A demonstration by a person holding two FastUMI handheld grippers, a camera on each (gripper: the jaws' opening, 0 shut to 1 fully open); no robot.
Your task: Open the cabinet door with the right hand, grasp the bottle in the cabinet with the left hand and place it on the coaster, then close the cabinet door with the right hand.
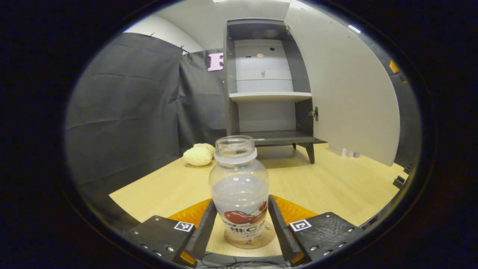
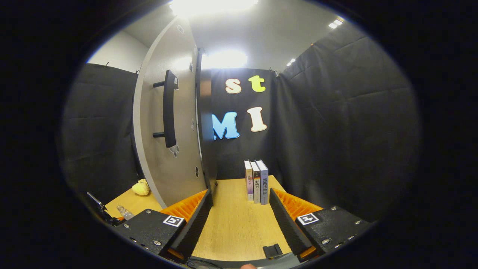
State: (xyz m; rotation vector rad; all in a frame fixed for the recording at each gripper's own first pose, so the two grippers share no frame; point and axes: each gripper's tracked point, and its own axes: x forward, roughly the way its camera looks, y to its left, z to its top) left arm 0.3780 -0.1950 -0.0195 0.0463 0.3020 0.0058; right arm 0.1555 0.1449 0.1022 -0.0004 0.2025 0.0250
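1. Between the fingers of my left hand-held gripper [image 1: 241,228] stands the bottle [image 1: 239,194], upright on the round coaster [image 1: 249,242]; the fingers flank its lower body closely, but I cannot tell whether they press on it.
2. My right hand-held gripper [image 2: 241,220] is spread wide with nothing between its fingers, just bare table [image 2: 235,228].
3. Farther off, a yellow plush toy [image 1: 199,154] lies on the table left of the cabinet [image 1: 267,89].
4. Three books [image 2: 256,181] stand upright near the back wall.
5. At the back, the cabinet door [image 1: 347,86] stands wide open, its dark handle [image 2: 169,108] facing my right hand-held gripper.
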